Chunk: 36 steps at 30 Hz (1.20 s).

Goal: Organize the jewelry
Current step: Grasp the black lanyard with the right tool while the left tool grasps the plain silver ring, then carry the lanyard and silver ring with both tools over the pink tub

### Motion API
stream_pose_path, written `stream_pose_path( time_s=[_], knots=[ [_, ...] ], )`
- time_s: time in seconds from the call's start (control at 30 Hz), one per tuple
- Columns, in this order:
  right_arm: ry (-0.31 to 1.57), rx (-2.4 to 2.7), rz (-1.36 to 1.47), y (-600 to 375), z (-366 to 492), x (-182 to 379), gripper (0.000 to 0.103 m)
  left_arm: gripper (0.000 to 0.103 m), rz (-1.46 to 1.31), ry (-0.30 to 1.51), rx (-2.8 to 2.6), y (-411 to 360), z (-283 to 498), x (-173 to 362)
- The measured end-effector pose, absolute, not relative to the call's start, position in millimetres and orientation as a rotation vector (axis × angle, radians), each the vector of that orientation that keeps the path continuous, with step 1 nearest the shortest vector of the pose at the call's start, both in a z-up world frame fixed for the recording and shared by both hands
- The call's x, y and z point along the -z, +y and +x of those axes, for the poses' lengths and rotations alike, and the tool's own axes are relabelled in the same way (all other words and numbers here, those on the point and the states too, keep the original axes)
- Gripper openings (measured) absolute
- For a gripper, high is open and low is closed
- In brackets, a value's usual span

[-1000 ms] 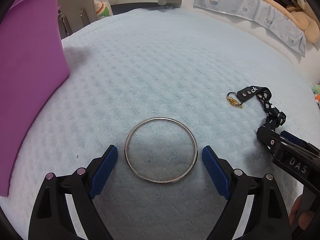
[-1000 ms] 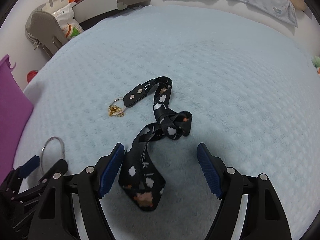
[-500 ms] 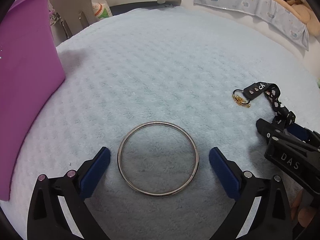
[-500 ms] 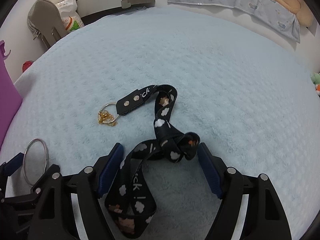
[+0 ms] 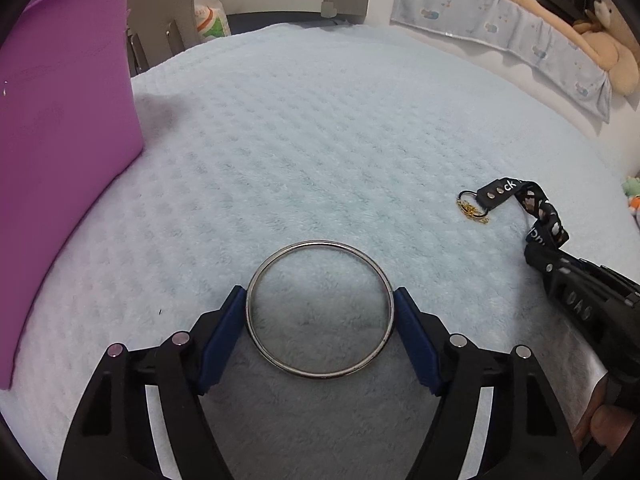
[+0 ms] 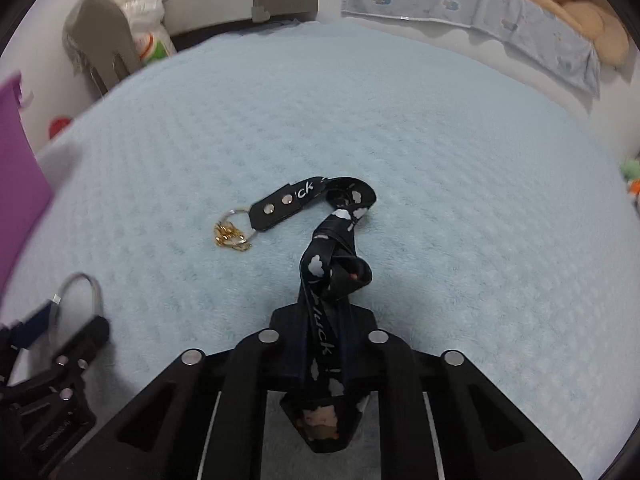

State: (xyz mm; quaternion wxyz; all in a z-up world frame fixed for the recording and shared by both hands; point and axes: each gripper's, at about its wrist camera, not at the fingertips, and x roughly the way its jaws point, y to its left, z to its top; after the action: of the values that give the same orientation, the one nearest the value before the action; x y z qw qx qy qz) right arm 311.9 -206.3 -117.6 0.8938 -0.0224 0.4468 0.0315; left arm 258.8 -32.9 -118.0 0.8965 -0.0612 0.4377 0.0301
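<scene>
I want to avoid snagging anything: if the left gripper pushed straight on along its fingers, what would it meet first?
Probably the blue blanket just past the silver bangle its closing left gripper touches; depth is unclear.

Bangle (image 5: 319, 309) lies flat on the blanket (image 5: 320, 140), between the left gripper (image 5: 320, 322) pads, which touch its two sides. Bin (image 5: 60, 140) stands at the blanket's left edge. Lanyard (image 6: 336, 248) lies right of the bangle, one end between the right gripper (image 6: 322, 322) jaws, apparently pinched. Key ring (image 6: 234, 232) sits at its far end.
</scene>
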Motion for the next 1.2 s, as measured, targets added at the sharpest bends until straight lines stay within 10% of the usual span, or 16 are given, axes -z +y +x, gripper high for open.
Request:
stream_pose_path(
  time_s=[1.2],
  knots=[
    [0.669, -0.148, 0.121, -163.4, 135.1, -41.2, 0.002, 0.071, -0.104, 0.768, 0.120, 51.4, 121.5, -31.4]
  ],
)
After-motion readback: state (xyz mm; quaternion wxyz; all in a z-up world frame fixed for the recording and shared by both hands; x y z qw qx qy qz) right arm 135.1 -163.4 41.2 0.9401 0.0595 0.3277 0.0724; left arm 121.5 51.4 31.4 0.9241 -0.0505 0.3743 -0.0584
